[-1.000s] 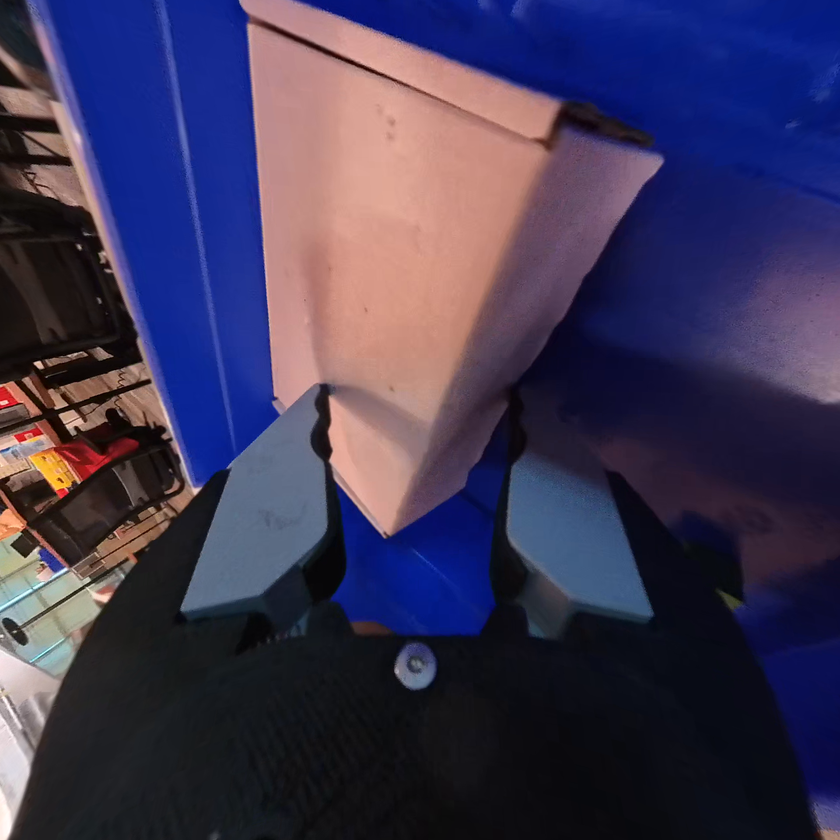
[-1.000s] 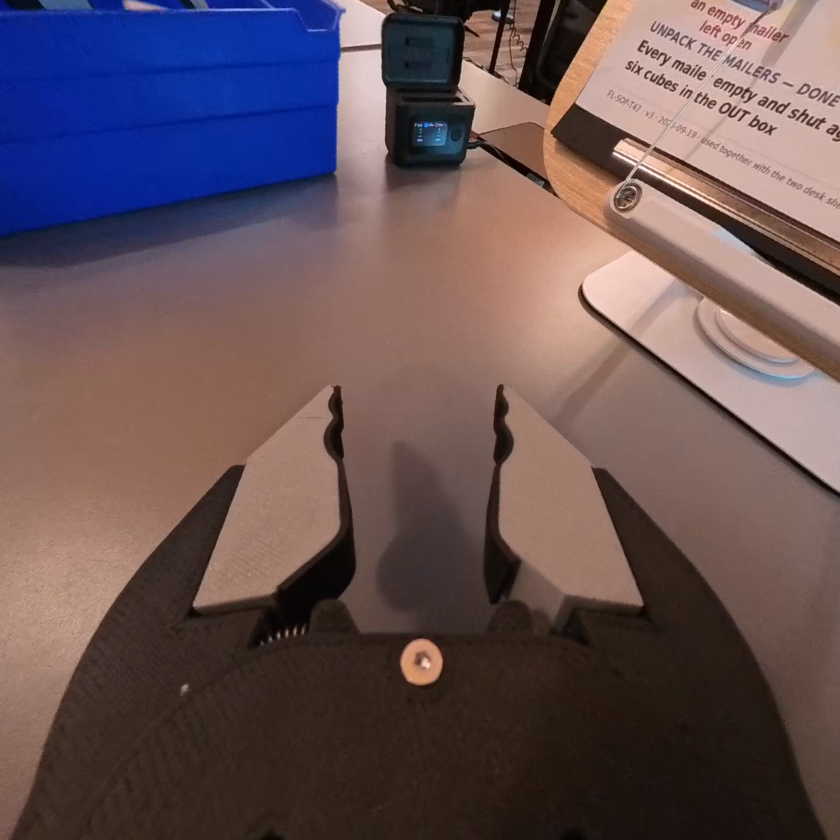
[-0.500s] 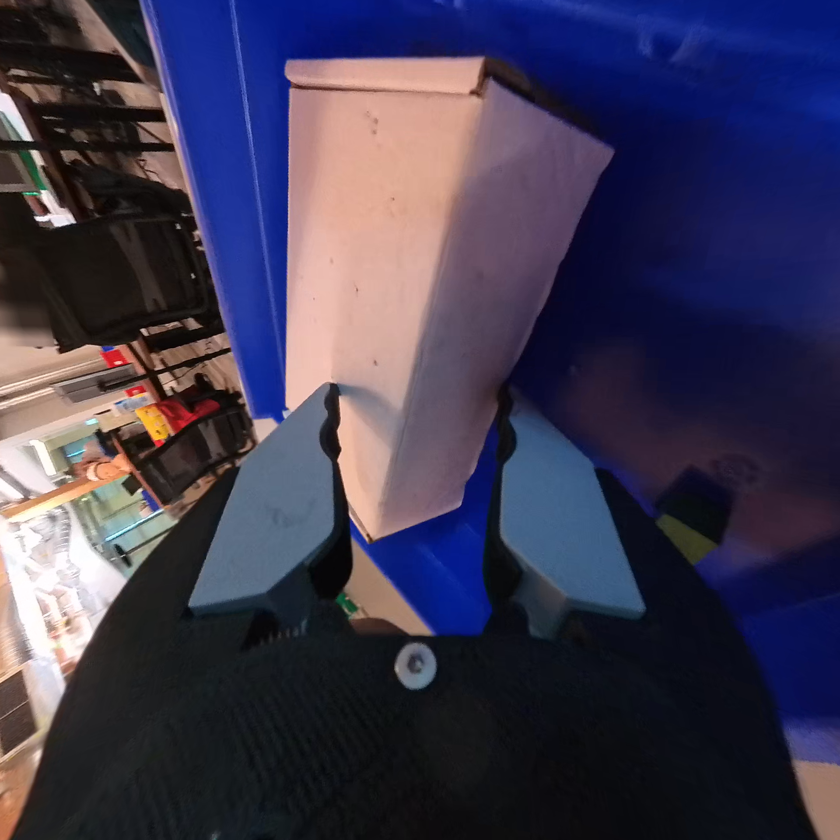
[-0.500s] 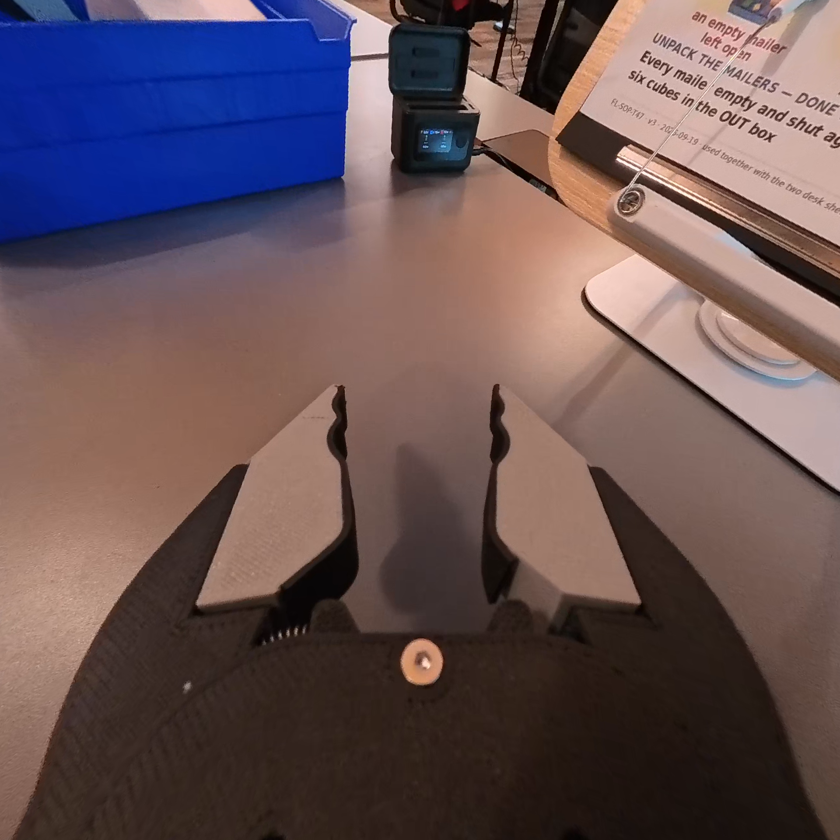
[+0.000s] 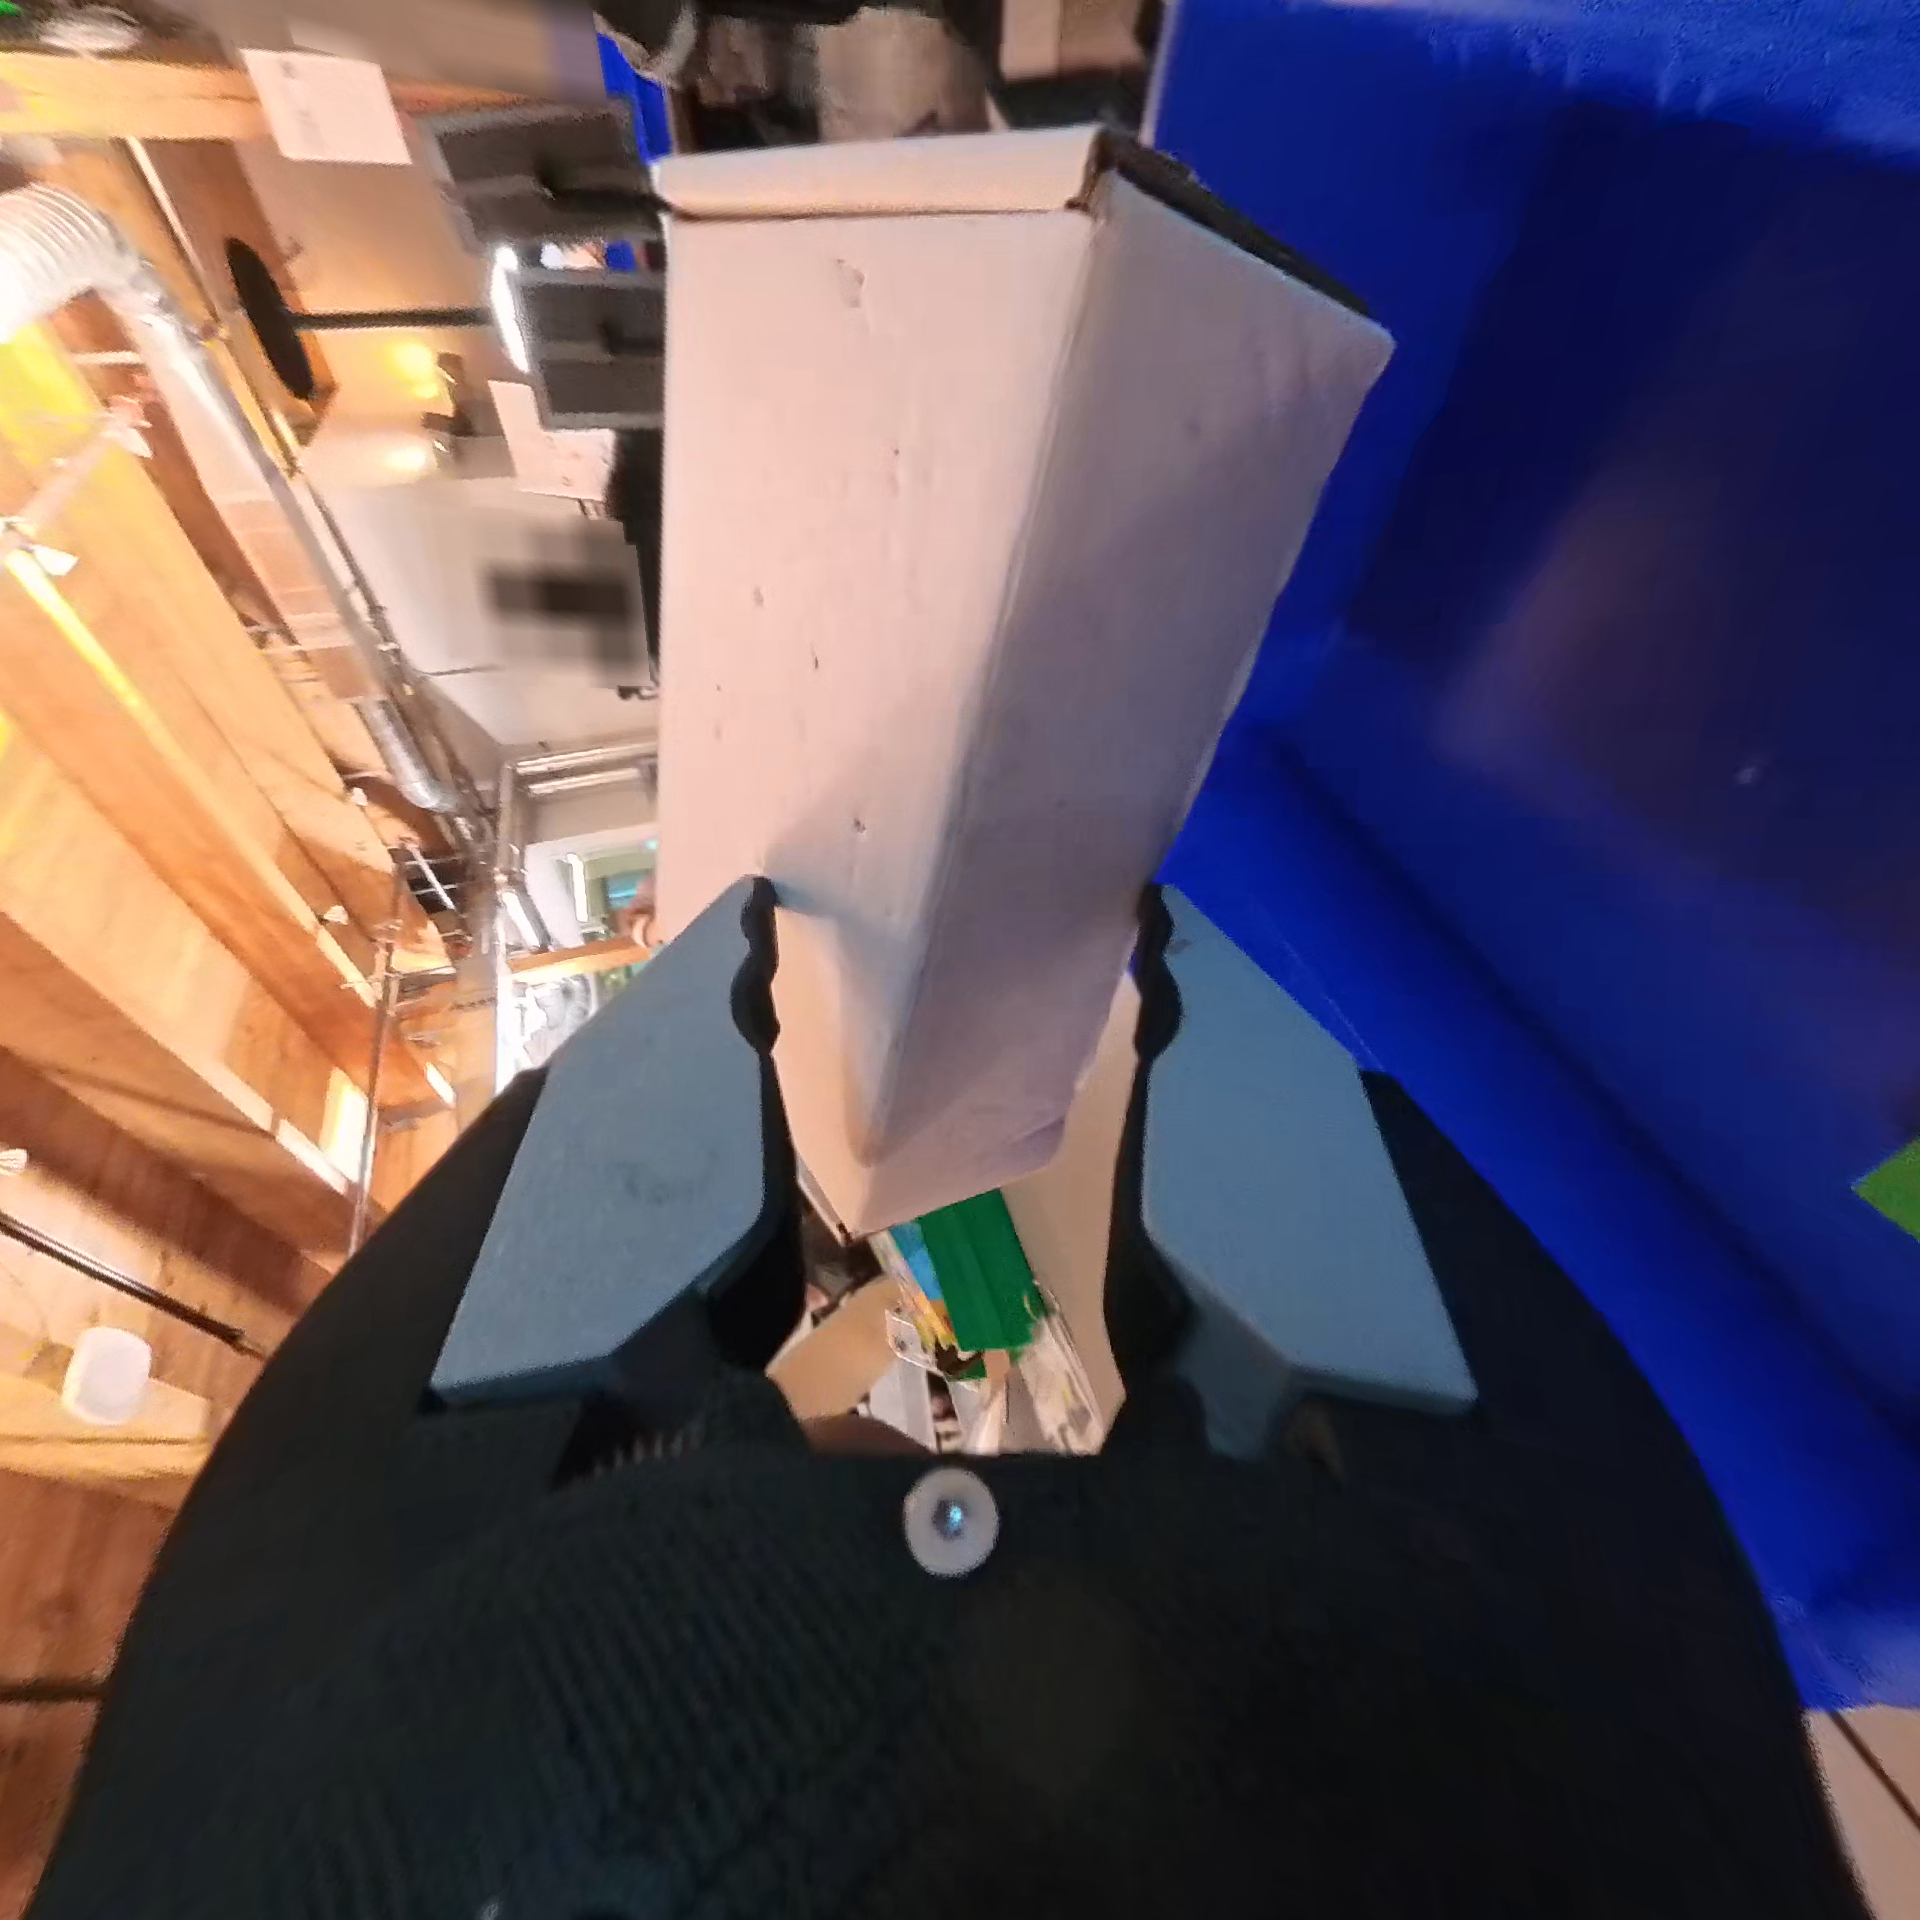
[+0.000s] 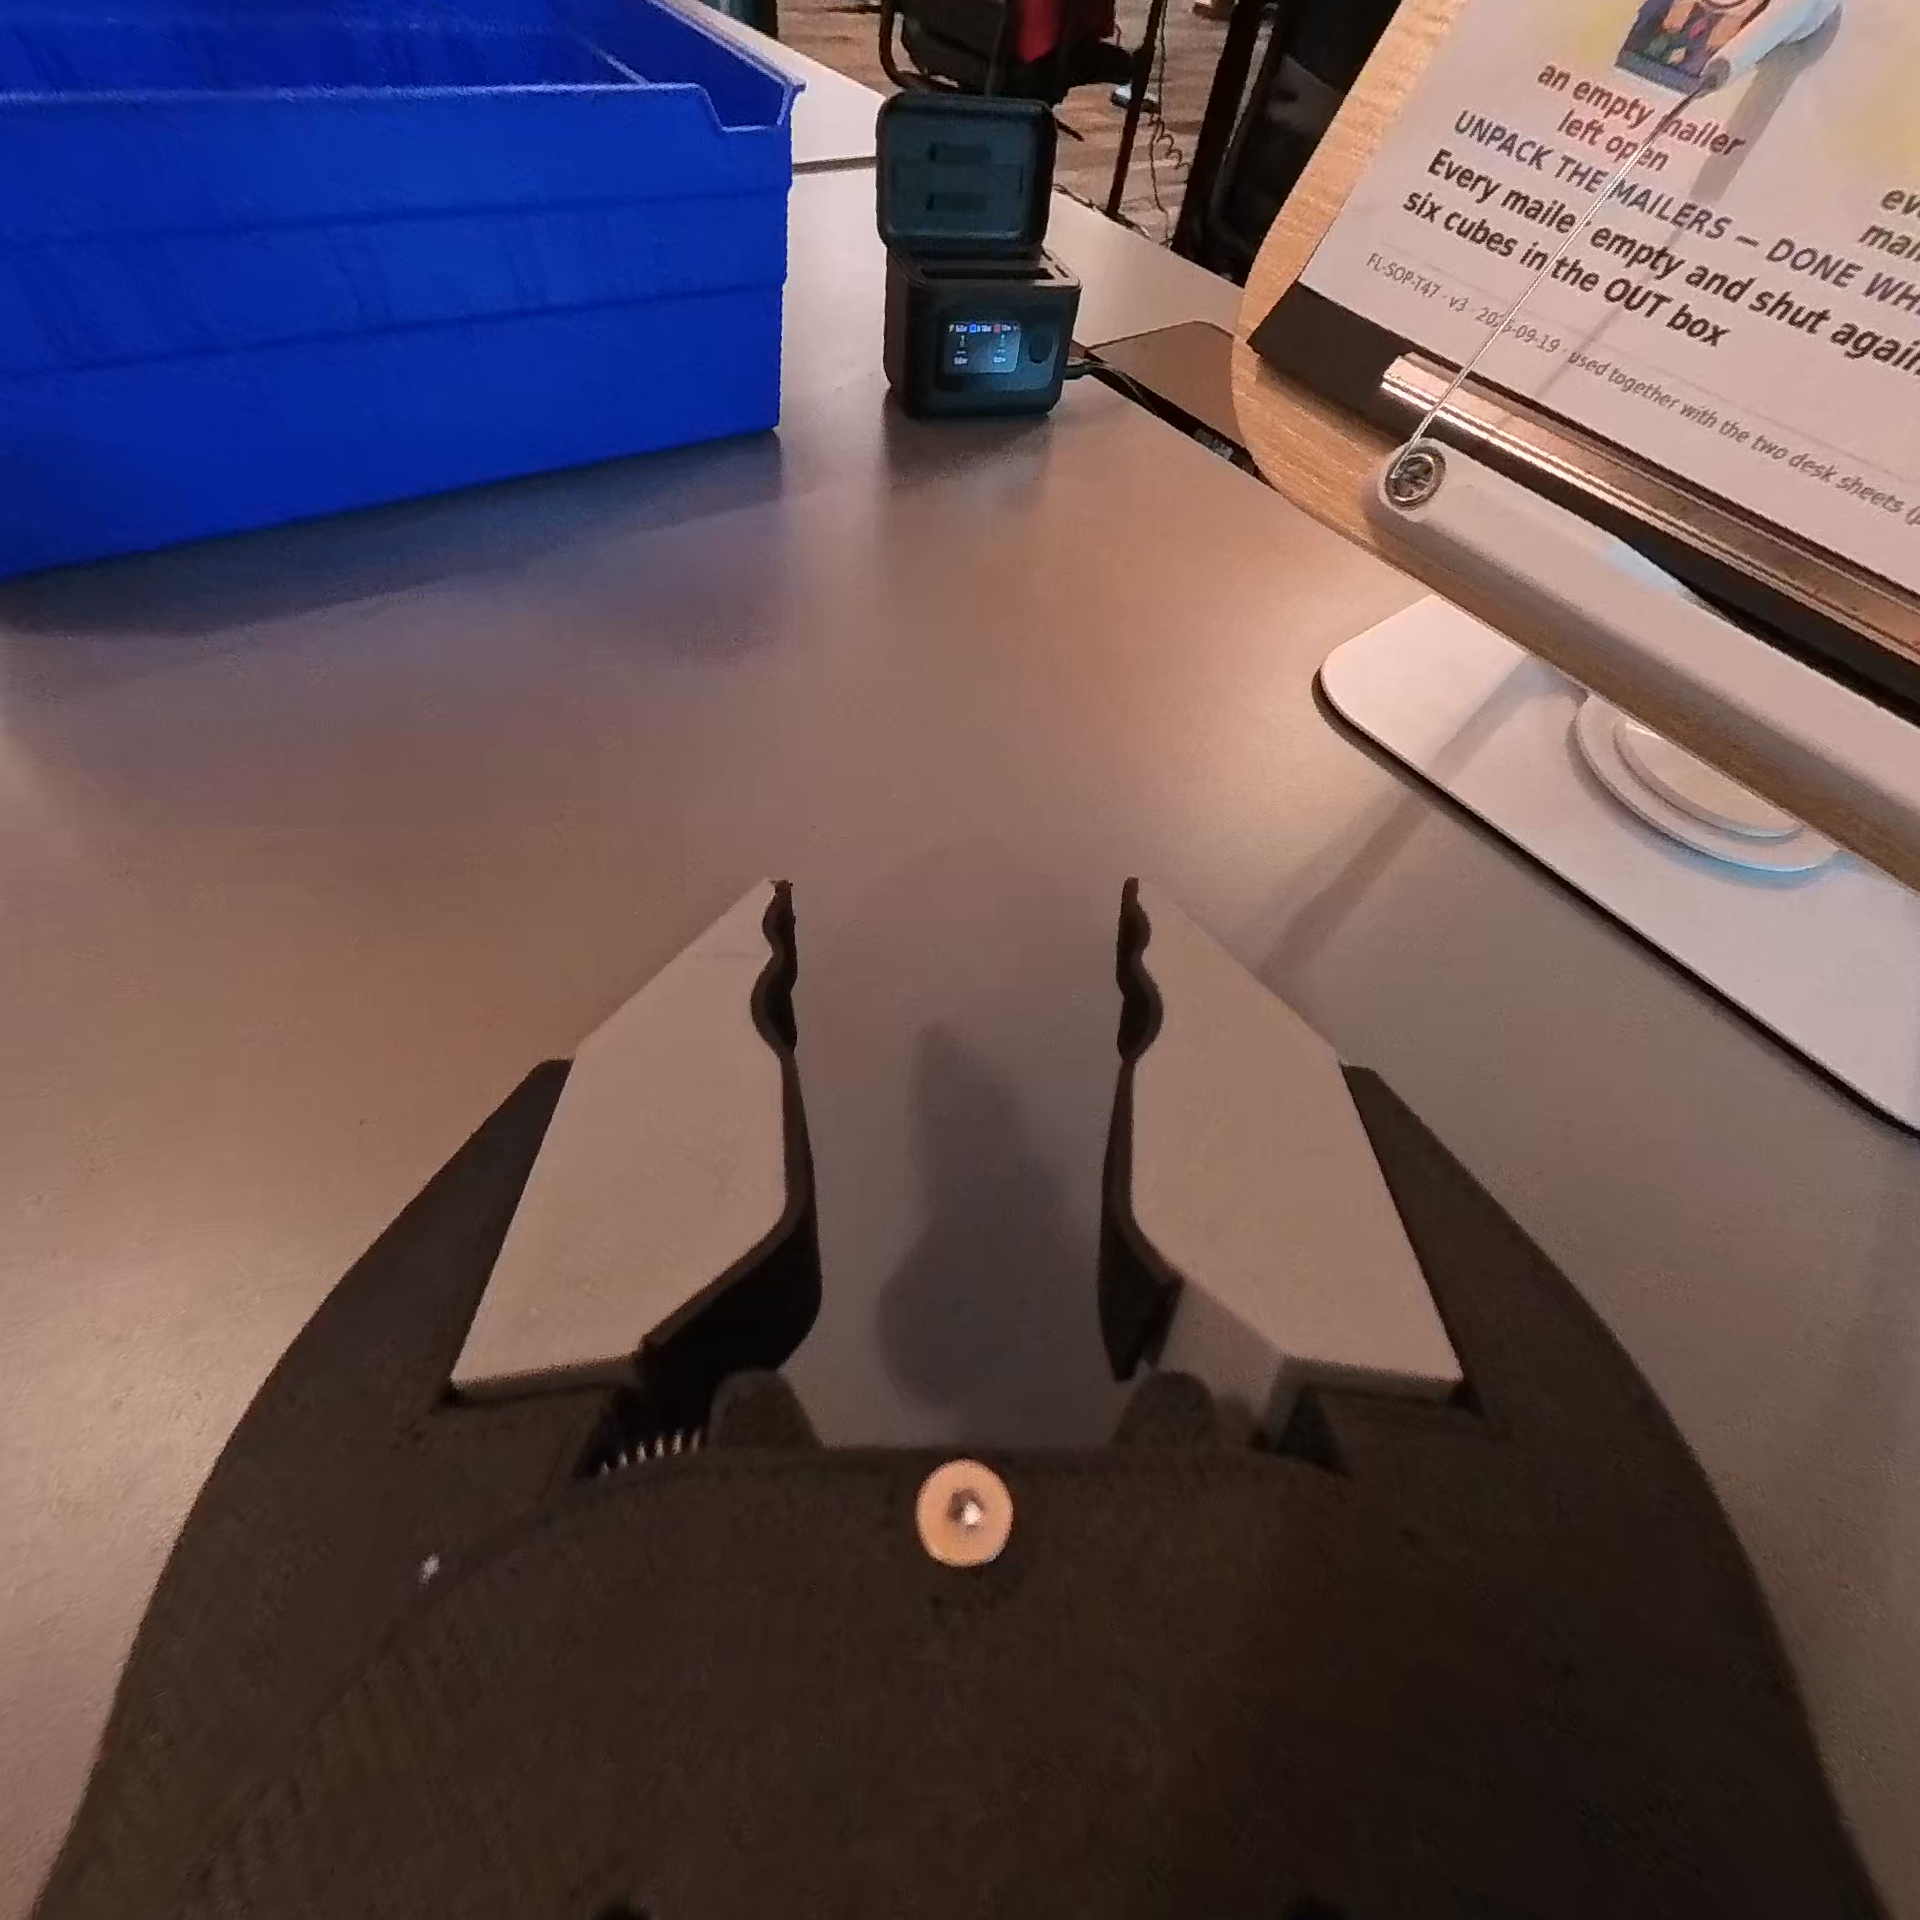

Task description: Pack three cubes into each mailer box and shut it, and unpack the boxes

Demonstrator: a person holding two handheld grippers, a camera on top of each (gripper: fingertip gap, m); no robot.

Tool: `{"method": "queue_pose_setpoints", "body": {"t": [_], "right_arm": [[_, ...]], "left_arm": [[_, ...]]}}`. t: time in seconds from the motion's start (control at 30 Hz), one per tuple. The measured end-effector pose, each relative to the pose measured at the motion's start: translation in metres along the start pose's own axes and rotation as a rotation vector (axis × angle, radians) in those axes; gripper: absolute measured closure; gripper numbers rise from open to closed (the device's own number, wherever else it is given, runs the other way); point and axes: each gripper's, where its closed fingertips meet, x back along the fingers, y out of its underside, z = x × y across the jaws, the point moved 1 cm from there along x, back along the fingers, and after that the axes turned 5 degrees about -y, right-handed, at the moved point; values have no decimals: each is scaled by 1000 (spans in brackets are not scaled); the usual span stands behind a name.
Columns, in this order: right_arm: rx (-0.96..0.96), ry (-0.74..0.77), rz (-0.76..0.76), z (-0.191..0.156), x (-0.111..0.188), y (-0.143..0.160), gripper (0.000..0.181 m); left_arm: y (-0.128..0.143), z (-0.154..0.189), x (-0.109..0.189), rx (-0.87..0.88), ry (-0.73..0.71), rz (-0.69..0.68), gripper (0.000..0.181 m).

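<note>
My left gripper is shut on a closed white mailer box, gripping its near end with one finger on each side. The box is held in the air, pointing away from the camera. A blue bin fills the right side of the left wrist view. A small green shape shows at the right edge against the bin; I cannot tell what it is. My right gripper is open and empty, low over the grey table. No cubes are clearly in view.
In the right wrist view a blue bin stands at the far left. A small black device with a lit screen stands beside it. A stand holding a printed sheet on a white base stands at the right. There is about 40 cm between the tips of the two grippers. From the left gripper's tips to the small green shape is close to 15 cm.
My left gripper has carried the mailer box up and away from the blue bin, so the room now shows behind it. The right gripper has shifted slightly forward and stays open.
</note>
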Motion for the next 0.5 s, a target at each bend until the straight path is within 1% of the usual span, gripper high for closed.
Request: {"method": "queue_pose_setpoints", "body": {"t": [0.07, 0.13, 0.2, 0.27, 0.37, 0.43, 0.5], "right_arm": [[-5, -10, 14, -1, 1, -2, 122], [-14, -16, 48, 2, 5, -6, 122], [-19, 0, 84, 10, 11, -11, 121], [-31, 40, 119, 24, 19, -16, 122], [-78, 147, 173, 59, 40, -21, 124], [-119, 239, 181, 87, 55, -18, 124], [-152, 324, 172, 113, 68, -12, 122]], "left_arm": [[-19, -13, 14, -9, -34, 37, 112], [-47, -15, 30, 19, 16, 87, 112], [-87, -19, 50, 40, 35, 168, 112], [-129, -15, 71, 44, 78, 230, 112], [-190, 10, 100, 4, 128, 298, 112], [-228, 38, 117, -9, 166, 333, 112], [-261, 75, 131, 1, 229, 354, 112]]}}
